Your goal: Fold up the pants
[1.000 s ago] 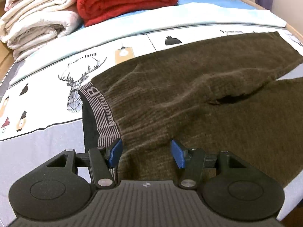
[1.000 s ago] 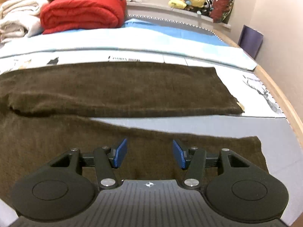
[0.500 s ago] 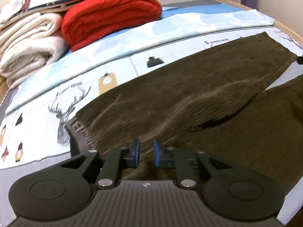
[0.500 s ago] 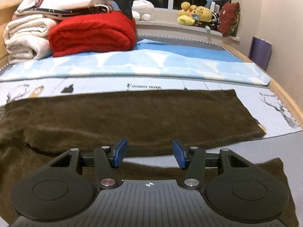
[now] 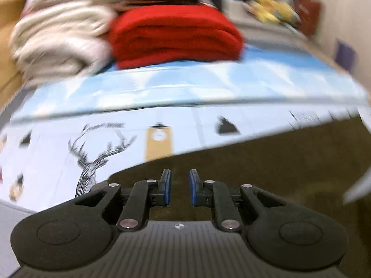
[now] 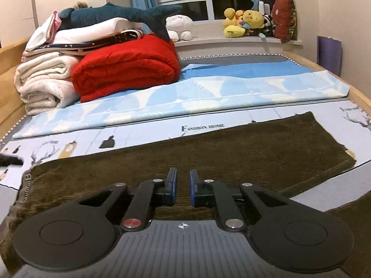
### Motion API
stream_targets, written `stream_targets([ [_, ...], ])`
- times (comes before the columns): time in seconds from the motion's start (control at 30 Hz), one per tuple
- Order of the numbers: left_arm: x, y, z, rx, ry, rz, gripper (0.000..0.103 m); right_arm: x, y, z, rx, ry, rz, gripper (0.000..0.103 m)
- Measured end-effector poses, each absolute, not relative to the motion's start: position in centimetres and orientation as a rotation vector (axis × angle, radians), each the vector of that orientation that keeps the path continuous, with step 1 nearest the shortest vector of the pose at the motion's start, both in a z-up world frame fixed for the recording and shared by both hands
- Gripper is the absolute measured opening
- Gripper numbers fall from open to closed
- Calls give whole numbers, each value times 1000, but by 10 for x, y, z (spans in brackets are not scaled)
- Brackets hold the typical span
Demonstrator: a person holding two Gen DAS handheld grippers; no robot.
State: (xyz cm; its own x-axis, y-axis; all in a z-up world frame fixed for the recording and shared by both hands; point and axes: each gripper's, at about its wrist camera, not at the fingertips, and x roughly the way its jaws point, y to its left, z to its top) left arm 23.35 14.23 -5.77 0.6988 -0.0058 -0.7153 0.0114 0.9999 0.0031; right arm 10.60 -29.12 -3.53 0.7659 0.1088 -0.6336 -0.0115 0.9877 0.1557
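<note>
Dark brown corduroy pants lie spread across the bed, waistband at the left, leg ends at the right; they also show in the left wrist view. My left gripper is low at the pants' near edge with its blue pads drawn close around brown fabric. My right gripper is likewise low at the near leg's edge, pads drawn close on the fabric. The far leg lies flat beyond it. The left wrist view is motion-blurred.
A folded red blanket and cream blankets are stacked at the bed's far left, with a plush shark on top. A light blue sheet lies behind the pants. Plush toys sit on the windowsill. The wooden bed edge runs along the right.
Both grippers dropped low to the pants' near edge and closed: the left half a second ago, the right just now. The left view has swung and blurred.
</note>
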Motion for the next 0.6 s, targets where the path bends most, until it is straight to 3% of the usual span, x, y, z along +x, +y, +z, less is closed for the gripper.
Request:
stream_targets([
  [0.13,253,162,-91,-14,851,26,19,112,-290,-35,153,714,97,12],
  [0.17,259,162,-98,13,865,29,23,114,-291,-35,158,722,102,12],
  [0.2,266,159,-102,37,865,27,29,115,-292,-35,163,726,104,12],
  [0.27,275,159,-105,46,834,27,61,118,-293,-35,167,730,106,12],
  [0.3,280,160,-106,46,817,26,64,119,-293,-35,166,730,103,12],
  [0.6,346,163,-144,58,850,-22,71,127,-301,-44,203,783,73,12],
])
